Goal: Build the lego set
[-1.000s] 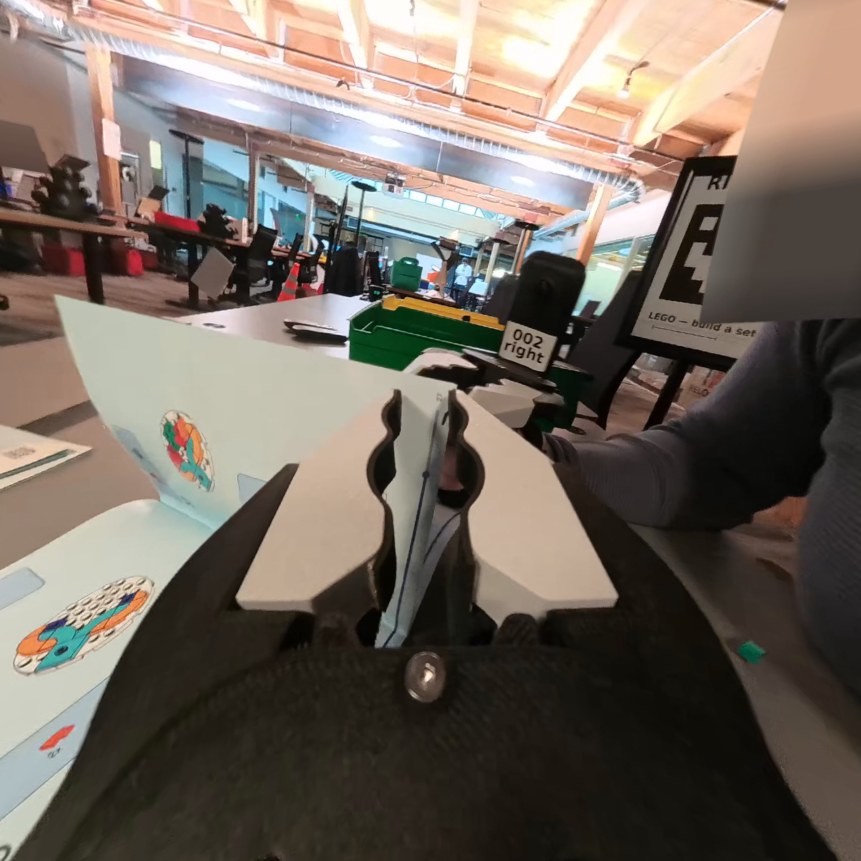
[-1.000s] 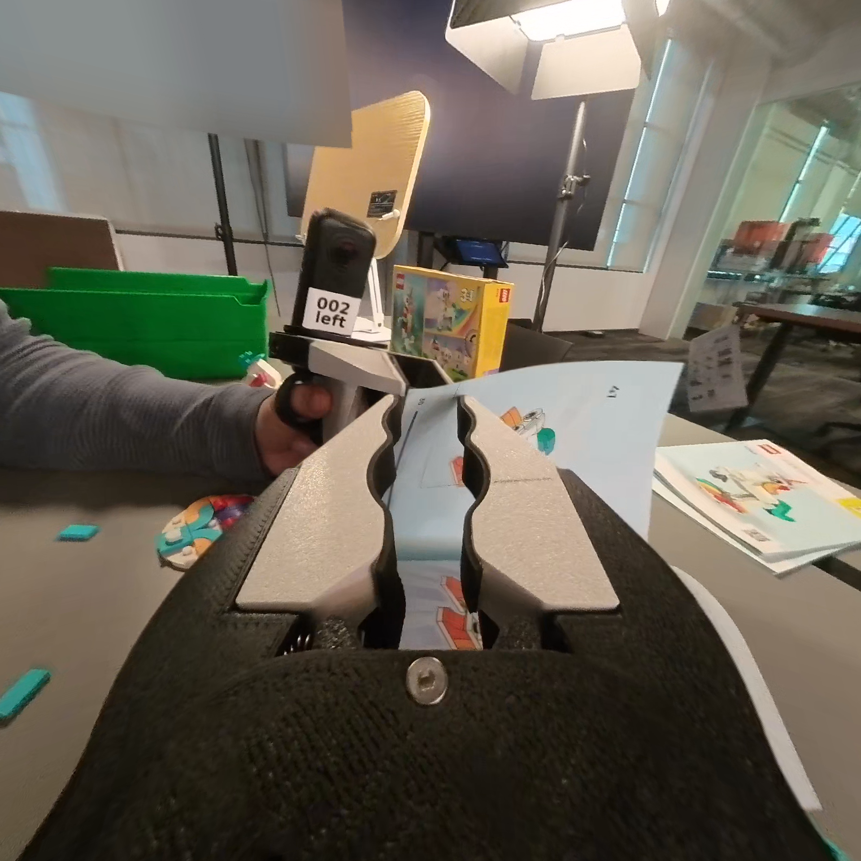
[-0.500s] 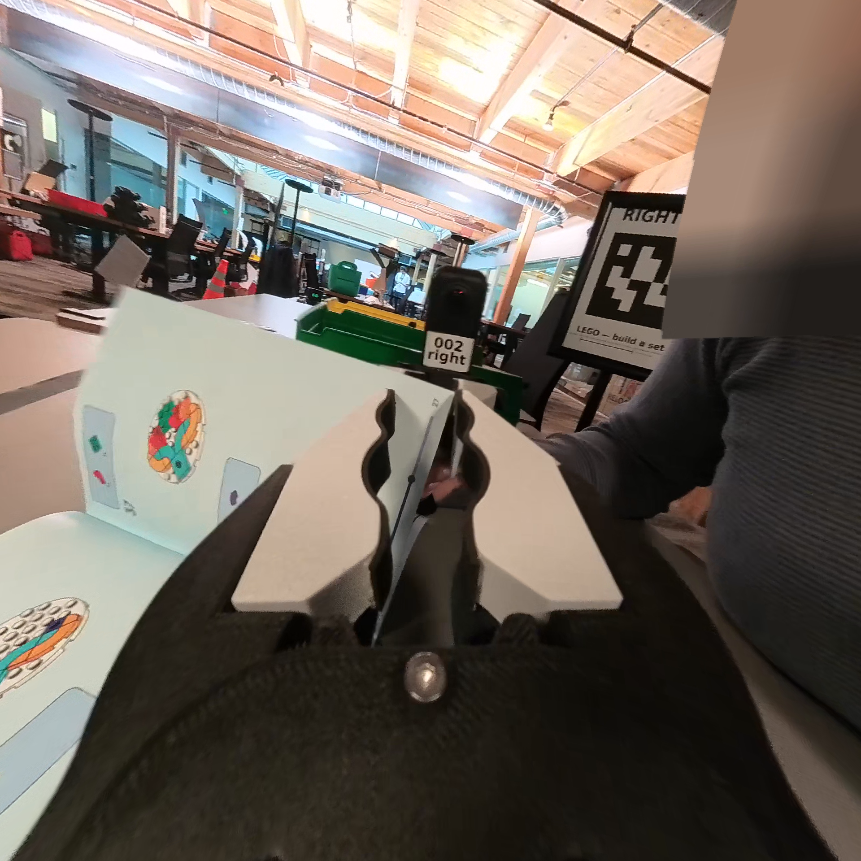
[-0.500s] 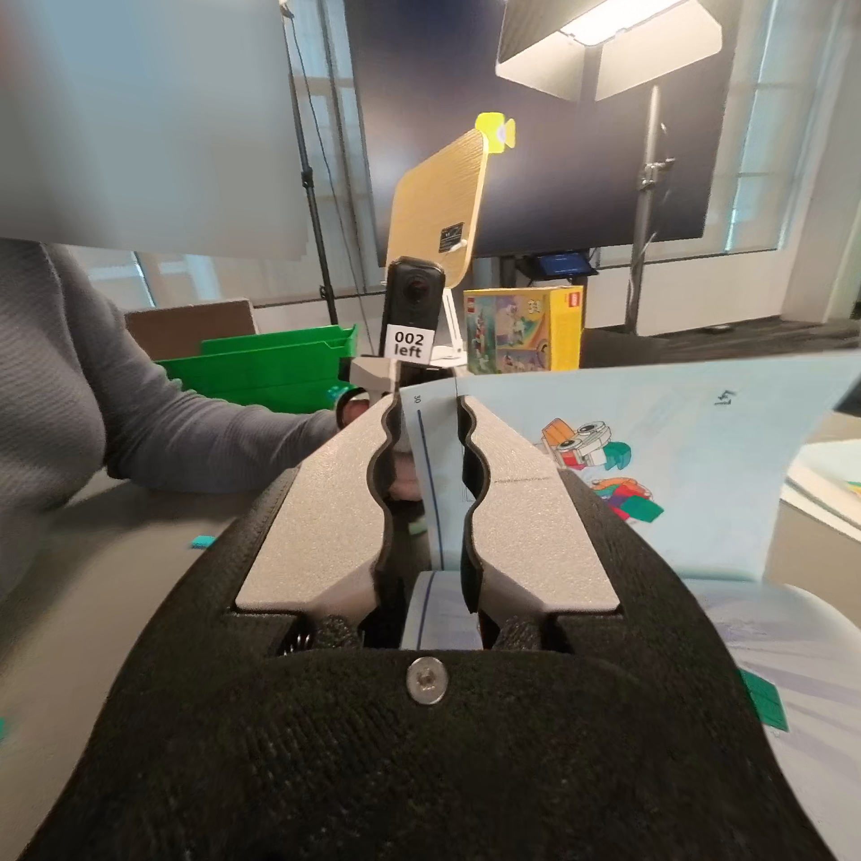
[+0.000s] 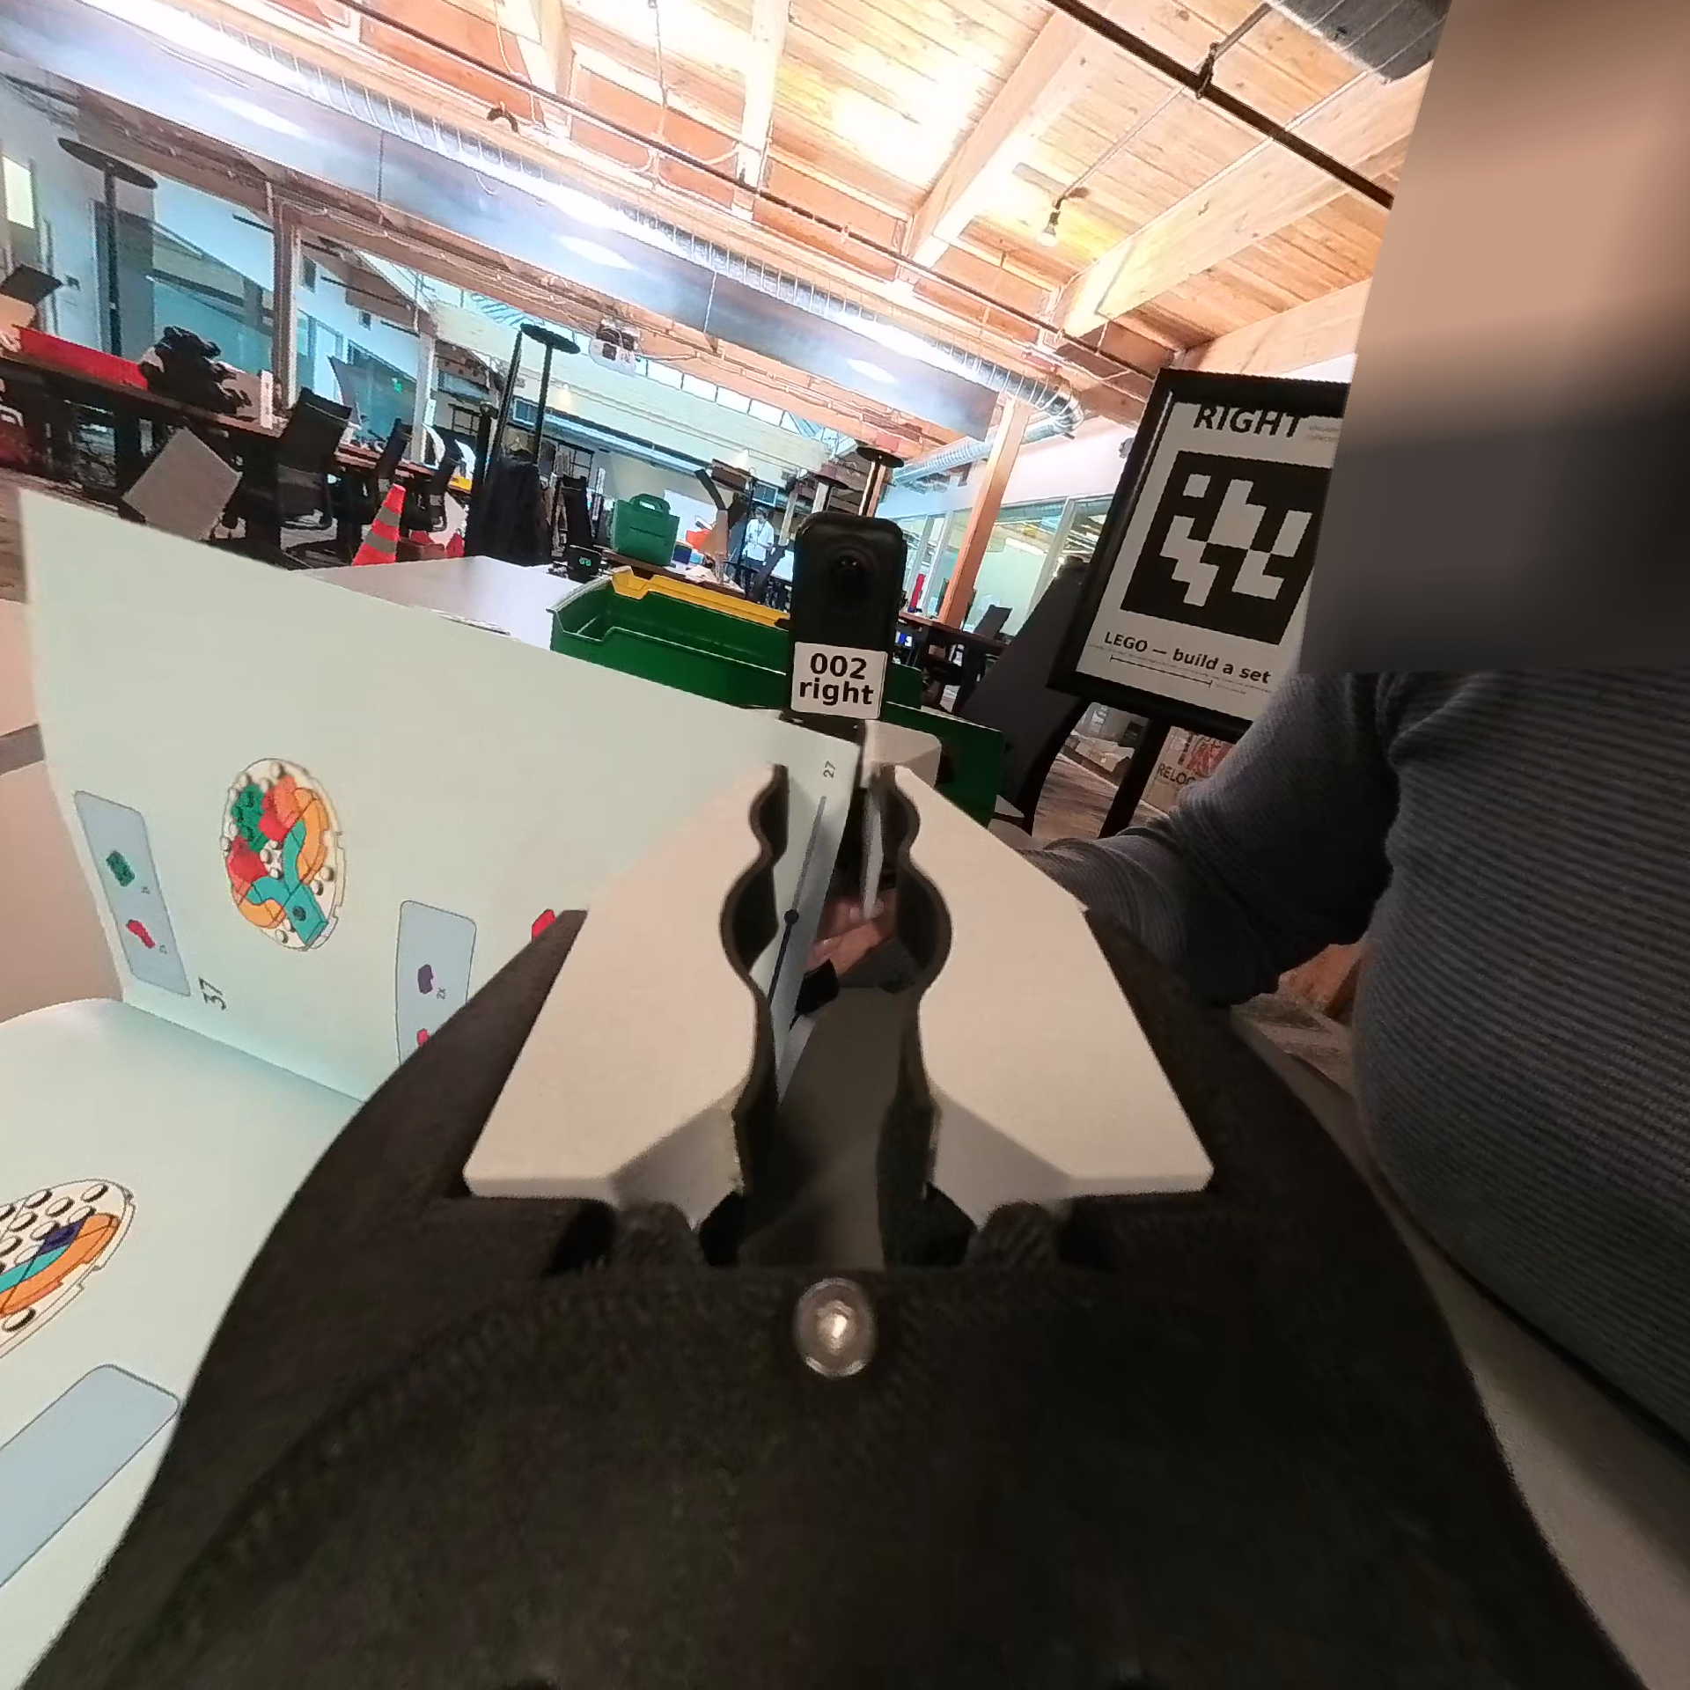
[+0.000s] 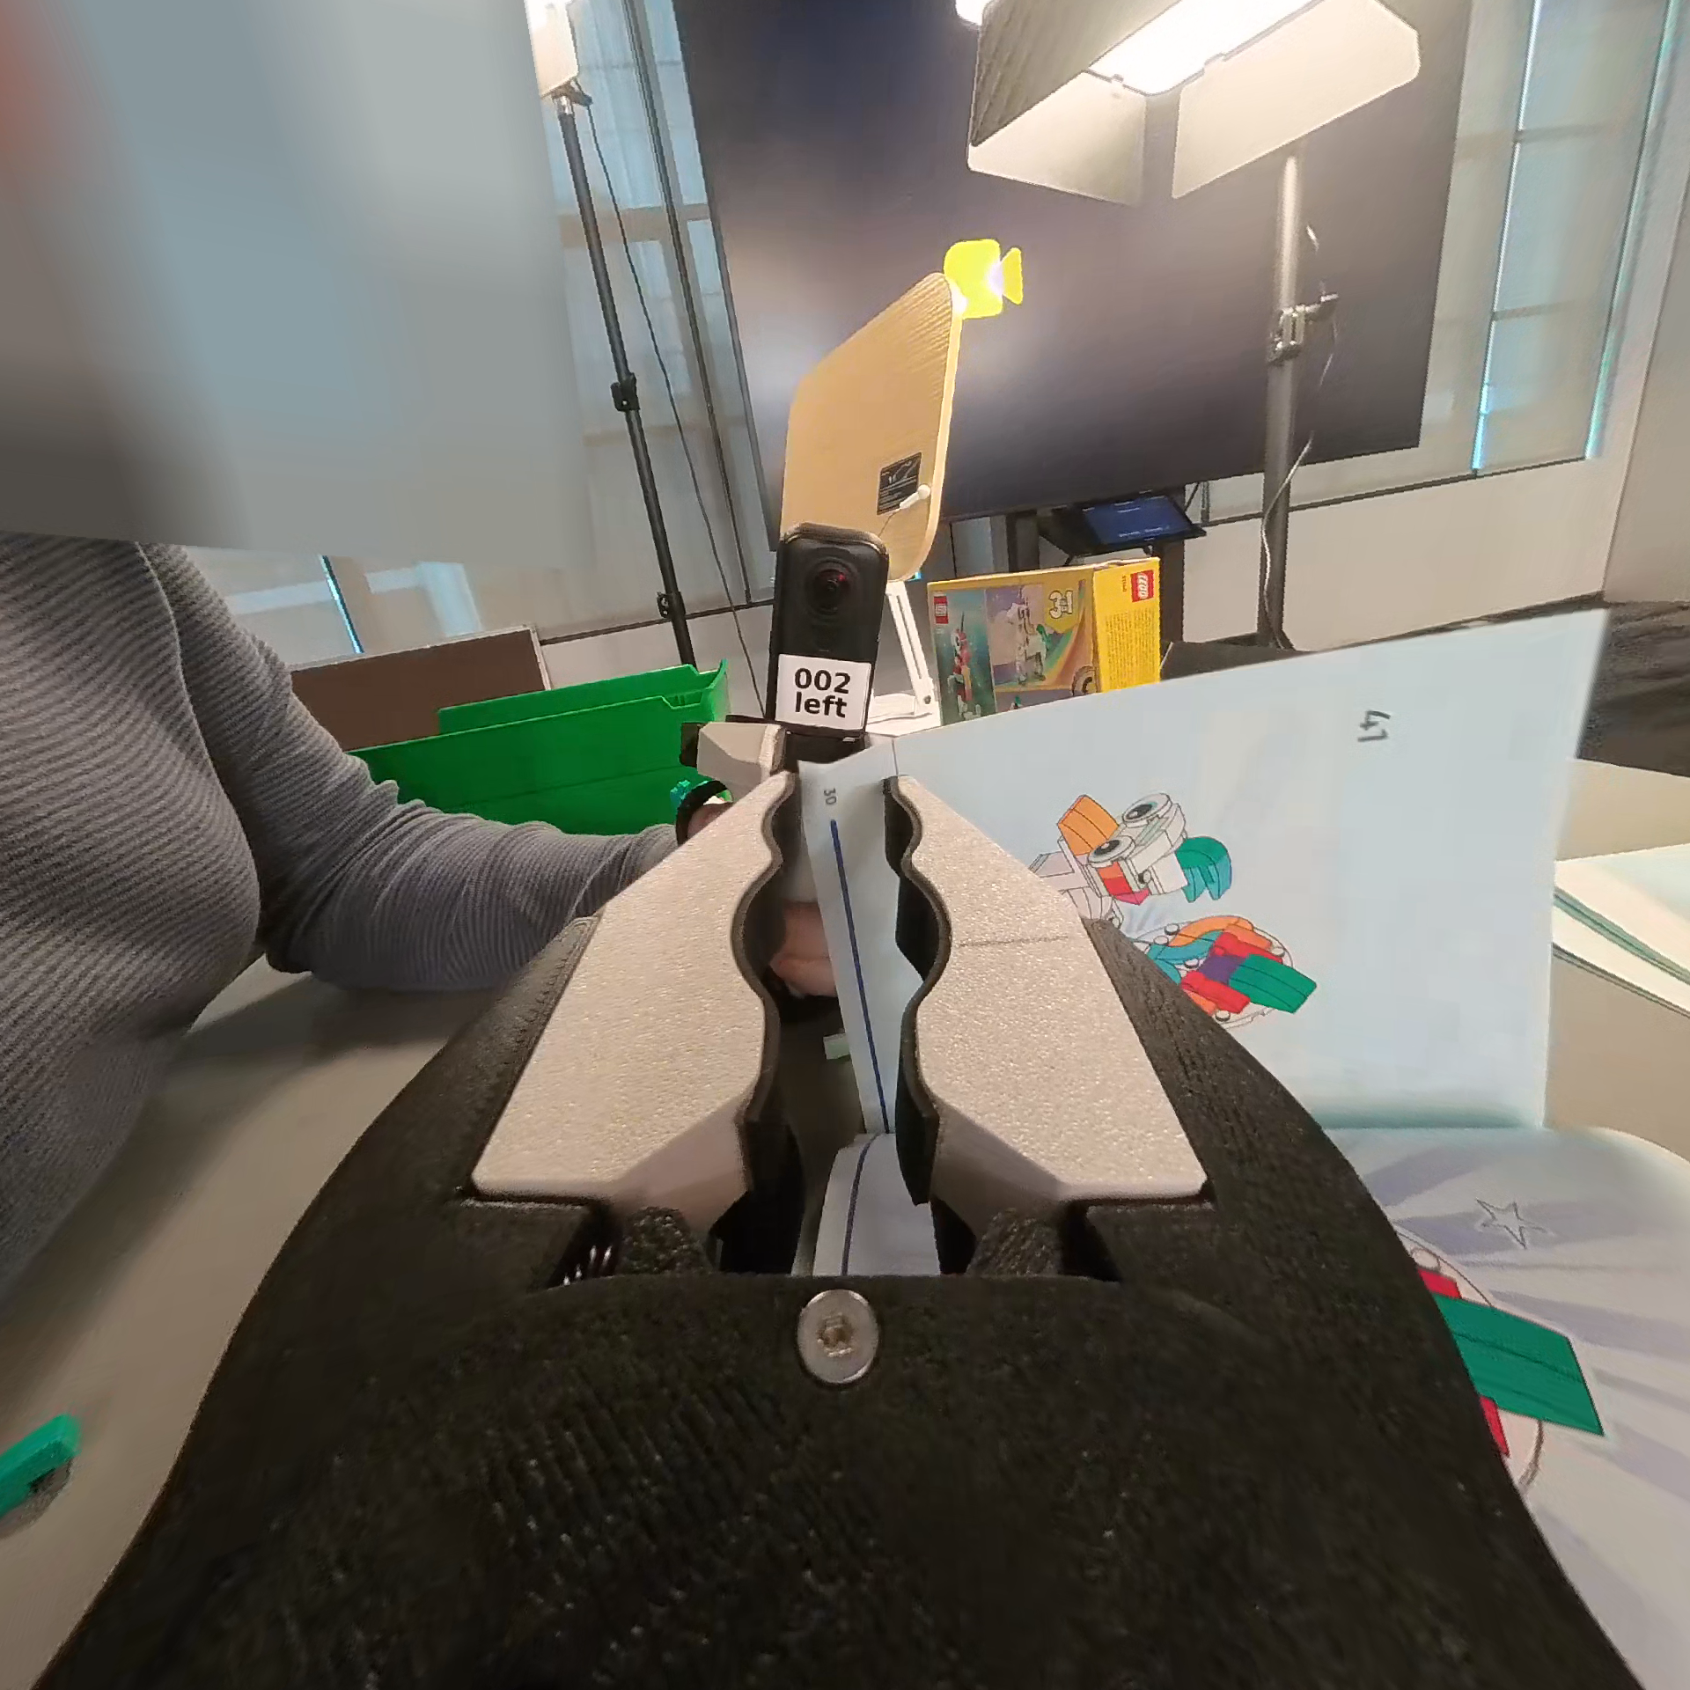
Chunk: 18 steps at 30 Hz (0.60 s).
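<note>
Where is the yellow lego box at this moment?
In the right wrist view, the yellow lego box stands upright beyond the raised booklet page, right of the left gripper's camera and below the tan panel.

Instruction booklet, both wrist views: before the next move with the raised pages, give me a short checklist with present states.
1. Raised pages of the instruction booklet sit between the left gripper fingers: ok.
2. Raised pages between the right gripper fingers: ok.
3. Either gripper firmly pinching the paper: cannot tell; gaps show between the fingers.
4. Grippers clear of each other: ok, facing across the pages, apart.
5. Pages free of tears or creases: cannot tell.
6. Loose teal brick out of the way: ok, on the table at the edge of the right wrist view.
</note>
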Motion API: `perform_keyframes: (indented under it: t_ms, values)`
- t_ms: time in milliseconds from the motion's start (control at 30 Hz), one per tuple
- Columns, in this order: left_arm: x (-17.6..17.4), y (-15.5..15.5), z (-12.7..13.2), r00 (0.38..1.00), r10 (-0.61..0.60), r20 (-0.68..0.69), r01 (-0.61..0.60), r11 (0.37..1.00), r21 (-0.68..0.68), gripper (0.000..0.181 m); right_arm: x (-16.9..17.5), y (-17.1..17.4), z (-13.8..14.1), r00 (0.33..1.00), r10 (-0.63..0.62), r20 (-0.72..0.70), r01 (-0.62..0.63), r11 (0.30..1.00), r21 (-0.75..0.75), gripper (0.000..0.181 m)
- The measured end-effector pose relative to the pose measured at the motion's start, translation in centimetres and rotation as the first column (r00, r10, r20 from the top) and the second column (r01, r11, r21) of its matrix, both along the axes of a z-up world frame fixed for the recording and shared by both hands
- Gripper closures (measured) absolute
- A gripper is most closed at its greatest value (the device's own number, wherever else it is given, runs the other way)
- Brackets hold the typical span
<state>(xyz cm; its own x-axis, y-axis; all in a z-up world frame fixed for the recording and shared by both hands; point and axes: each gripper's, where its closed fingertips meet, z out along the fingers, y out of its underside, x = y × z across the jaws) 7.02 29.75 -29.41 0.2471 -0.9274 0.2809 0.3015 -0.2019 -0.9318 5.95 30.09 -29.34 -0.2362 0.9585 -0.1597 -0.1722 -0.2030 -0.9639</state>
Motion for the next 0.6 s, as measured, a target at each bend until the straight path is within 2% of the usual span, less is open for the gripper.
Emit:
perform_keyframes:
  t_ms: [300, 467, 600]
  values:
    - [0.15, -0.24, 0.04, 1.000, -0.024, 0.005, 0.024, 1.000, -0.006, 0.173, -0.04, -0.10, -0.07, 1.000, 0.000, 0.004, 0.000, 1.000, 0.009, 0.172]
    - [-0.68, -0.08, 0.87, 0.996, -0.045, 0.081, 0.050, 0.997, -0.058, 0.170, -0.03, -0.09, -0.05, 1.000, 0.000, 0.002, 0.000, 1.000, 0.010, 0.173]
    - [-0.65, 0.10, 0.08, 0.999, -0.038, 0.034, 0.040, 0.997, -0.071, 0.168, -0.03, -0.23, -0.03, 1.000, 0.007, 0.001, -0.007, 1.000, 0.014, 0.174]
